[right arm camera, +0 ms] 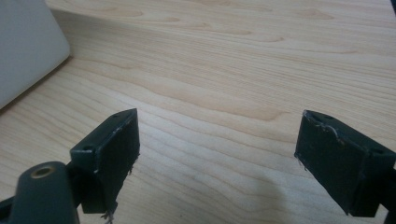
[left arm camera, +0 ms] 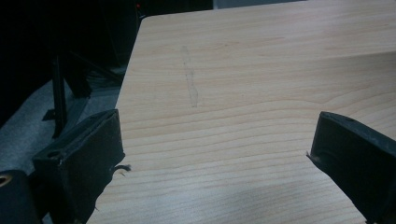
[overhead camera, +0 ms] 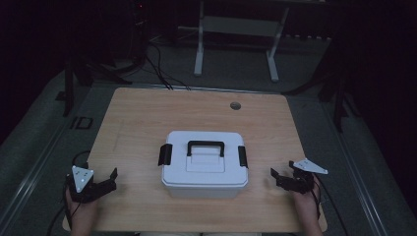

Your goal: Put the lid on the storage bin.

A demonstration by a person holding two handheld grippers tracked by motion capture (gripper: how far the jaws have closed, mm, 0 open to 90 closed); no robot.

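A white lidded box (overhead camera: 205, 163) with a black handle (overhead camera: 205, 146) and black side latches sits in the middle of the wooden table (overhead camera: 147, 113). My left gripper (overhead camera: 109, 178) rests open at the table's front left, apart from the box, with bare wood between its jaws (left arm camera: 215, 140). My right gripper (overhead camera: 279, 177) stands open at the front right, a little way from the box's right side; bare wood lies between its jaws (right arm camera: 217, 140), and a corner of the white box (right arm camera: 23, 46) shows at the left of the right gripper view.
A round cable hole (overhead camera: 235, 105) lies near the table's far edge. Beyond the table stand white frame legs (overhead camera: 198, 54), black stand legs (overhead camera: 69, 88) and cables on a grey floor. Bare wood surrounds the box on all sides.
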